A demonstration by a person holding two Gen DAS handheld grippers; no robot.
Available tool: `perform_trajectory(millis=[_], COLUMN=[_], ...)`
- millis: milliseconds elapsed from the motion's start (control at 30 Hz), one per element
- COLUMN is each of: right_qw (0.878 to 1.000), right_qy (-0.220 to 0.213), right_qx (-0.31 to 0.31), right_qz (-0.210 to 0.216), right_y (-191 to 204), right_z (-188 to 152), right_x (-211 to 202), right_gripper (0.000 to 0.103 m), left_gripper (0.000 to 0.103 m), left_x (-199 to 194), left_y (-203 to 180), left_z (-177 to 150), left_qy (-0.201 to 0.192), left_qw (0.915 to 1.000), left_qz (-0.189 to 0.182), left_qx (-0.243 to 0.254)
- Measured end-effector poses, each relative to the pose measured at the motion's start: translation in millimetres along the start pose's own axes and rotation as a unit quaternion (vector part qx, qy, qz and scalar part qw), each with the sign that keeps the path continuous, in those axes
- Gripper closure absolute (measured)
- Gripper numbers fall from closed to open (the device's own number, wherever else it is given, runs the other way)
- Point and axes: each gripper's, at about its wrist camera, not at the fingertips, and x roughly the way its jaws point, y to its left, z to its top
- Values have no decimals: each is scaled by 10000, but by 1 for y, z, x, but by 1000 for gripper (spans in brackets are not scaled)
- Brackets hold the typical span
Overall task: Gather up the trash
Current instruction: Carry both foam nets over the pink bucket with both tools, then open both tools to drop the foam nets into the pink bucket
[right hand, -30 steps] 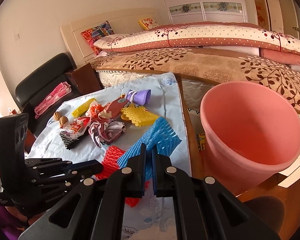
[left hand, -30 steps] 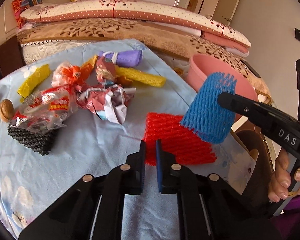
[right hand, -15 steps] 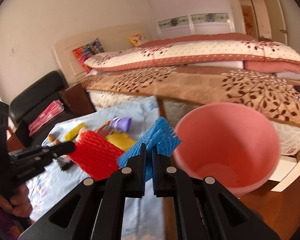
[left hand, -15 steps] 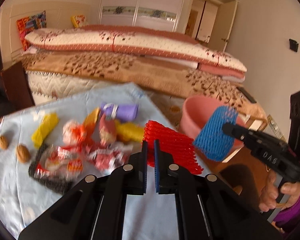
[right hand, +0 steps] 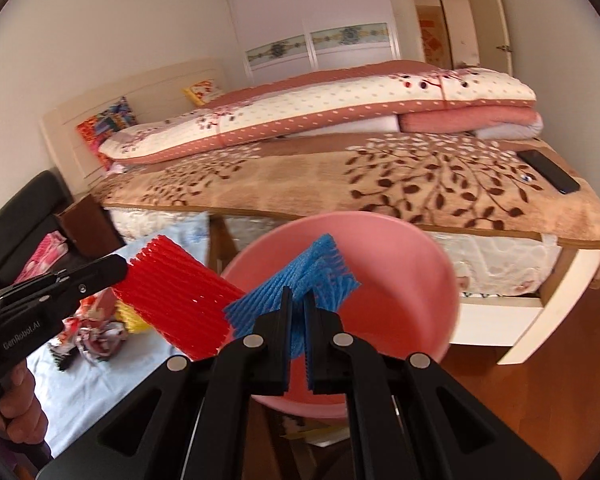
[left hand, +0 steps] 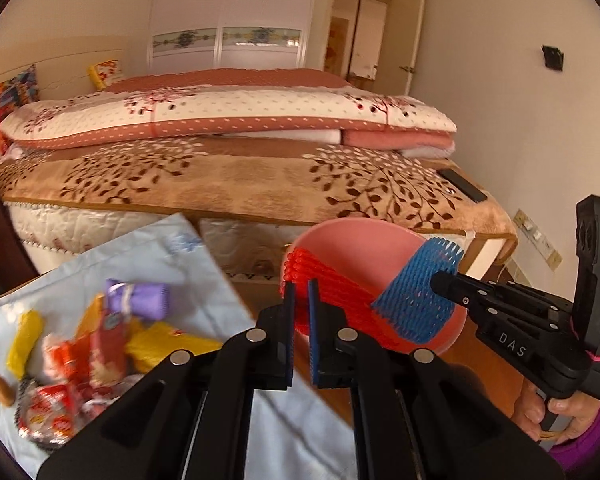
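— Trash is held in both grippers, is it not?

— It is; a red net (left hand: 332,304) is pinched between the nearly closed jaws of the left gripper (left hand: 300,308), and a blue net (right hand: 300,292) is clamped between the narrow jaws of the right gripper (right hand: 296,312); both nets are held off the table.

— Where are the nets placed against the bin?

— The blue net is seen over the mouth of the pink bin (right hand: 432,264) from the right wrist; the red net is seen at the bin's left rim, partly over the opening and partly outside it; the two nets overlap in the left wrist view, though whether they touch cannot be told.

— And the bin itself?

— It is stood on the wooden floor (right hand: 540,392), just beside the table edge and in front of the bed (left hand: 240,184).

— What is left on the table?

— A blurred heap is laid on the blue cloth (left hand: 160,252): a purple roll (left hand: 140,300), yellow nets (left hand: 24,340), crumpled red wrappers (left hand: 104,344) and two nuts (left hand: 2,390) at the left edge; a phone (right hand: 548,172) is laid on the bed.
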Motion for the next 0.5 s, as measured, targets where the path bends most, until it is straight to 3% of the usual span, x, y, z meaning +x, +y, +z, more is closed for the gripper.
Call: perform_trajectory(millis=[267,500], right_qw=[9991,9981], right_qy=[237,399], right_qx=[115,162], right_qz=[-341,-441], right_y=[-30,-38], right_z=[-3,-9], right_x=[19,32], right_gripper=[98,98], left_gripper=[98,97], left_x=[45,57], left_y=[-23,-27], left_z=[1,-3], left_qy=[275,295], left_qw=[9996,9995], left_qz=[-40,-35], left_qx=[108,136])
